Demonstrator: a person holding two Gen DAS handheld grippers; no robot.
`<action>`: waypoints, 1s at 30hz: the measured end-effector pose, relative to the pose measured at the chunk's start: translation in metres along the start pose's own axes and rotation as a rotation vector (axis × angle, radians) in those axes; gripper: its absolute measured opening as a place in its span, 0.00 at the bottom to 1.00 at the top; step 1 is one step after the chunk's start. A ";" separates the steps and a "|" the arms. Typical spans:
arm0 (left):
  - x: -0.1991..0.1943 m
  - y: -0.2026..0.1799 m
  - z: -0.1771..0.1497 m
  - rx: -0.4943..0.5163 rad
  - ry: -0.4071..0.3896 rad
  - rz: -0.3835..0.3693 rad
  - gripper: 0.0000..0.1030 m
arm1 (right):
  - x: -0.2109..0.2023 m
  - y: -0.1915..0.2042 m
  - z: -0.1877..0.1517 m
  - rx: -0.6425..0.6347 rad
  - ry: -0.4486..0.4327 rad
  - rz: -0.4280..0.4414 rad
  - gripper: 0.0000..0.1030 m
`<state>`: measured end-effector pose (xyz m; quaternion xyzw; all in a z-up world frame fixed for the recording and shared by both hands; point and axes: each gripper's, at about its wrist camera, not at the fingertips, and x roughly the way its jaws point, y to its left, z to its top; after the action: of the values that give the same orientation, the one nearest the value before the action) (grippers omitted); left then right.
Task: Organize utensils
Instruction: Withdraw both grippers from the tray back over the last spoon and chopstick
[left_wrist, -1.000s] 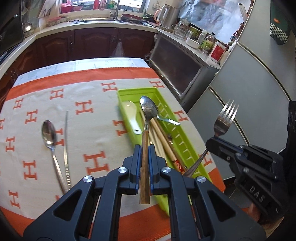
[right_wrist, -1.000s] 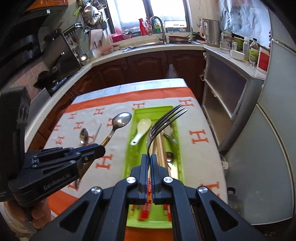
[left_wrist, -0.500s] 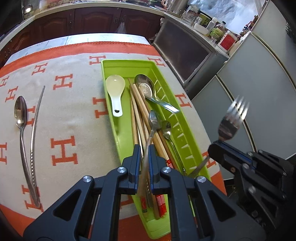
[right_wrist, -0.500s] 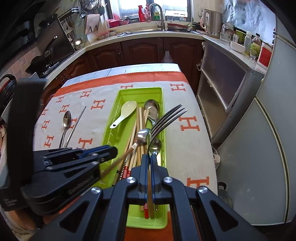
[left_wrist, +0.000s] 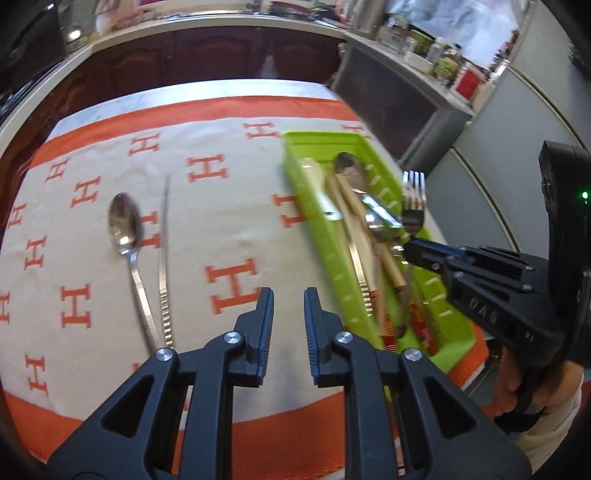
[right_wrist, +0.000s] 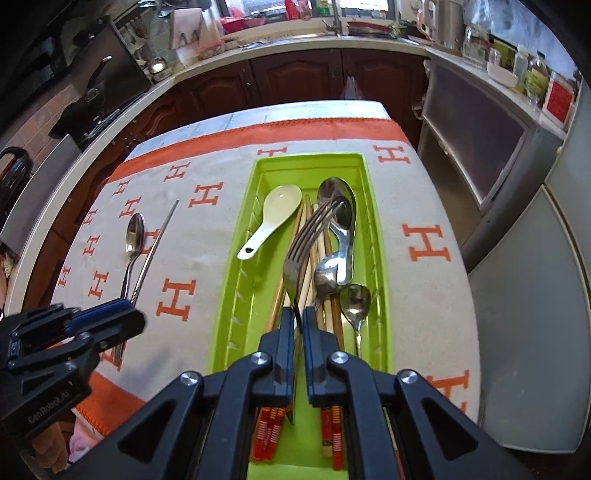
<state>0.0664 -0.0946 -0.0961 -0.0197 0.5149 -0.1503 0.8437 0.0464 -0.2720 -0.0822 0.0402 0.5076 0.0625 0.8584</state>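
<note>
Left gripper (left_wrist: 289, 325) unclenched and empty at lower centre, right gripper (right_wrist: 299, 325) clamped on one fork (right_wrist: 306, 243) over the green tray (right_wrist: 380, 258) at centre, tray holding three metal spoons, one white spoon (right_wrist: 273, 218), several chopsticks; one spoon (right_wrist: 133, 236) and one metal chopstick (right_wrist: 157, 243) on cloth (right_wrist: 218, 258), left.

This is a home kitchen. Behind the table with the orange-and-cream H-patterned cloth (right_wrist: 229, 206) runs a pale countertop over dark wooden cabinet doors (right_wrist: 295, 85), with a chrome sink tap (right_wrist: 337, 16) at the window. Left of the table sits a black stove (right_wrist: 92, 110); right, bottles and jars (right_wrist: 532, 70).
</note>
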 end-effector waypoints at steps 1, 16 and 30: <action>0.000 0.011 -0.002 -0.018 0.002 0.015 0.14 | 0.003 -0.001 0.001 0.020 0.012 0.009 0.05; -0.009 0.118 -0.041 -0.199 0.040 0.138 0.14 | -0.004 0.021 0.004 0.087 0.000 0.085 0.05; -0.039 0.137 -0.063 -0.213 -0.014 0.147 0.14 | -0.008 0.089 -0.004 -0.006 0.030 0.137 0.05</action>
<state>0.0271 0.0546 -0.1181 -0.0726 0.5220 -0.0326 0.8492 0.0337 -0.1847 -0.0653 0.0711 0.5163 0.1232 0.8445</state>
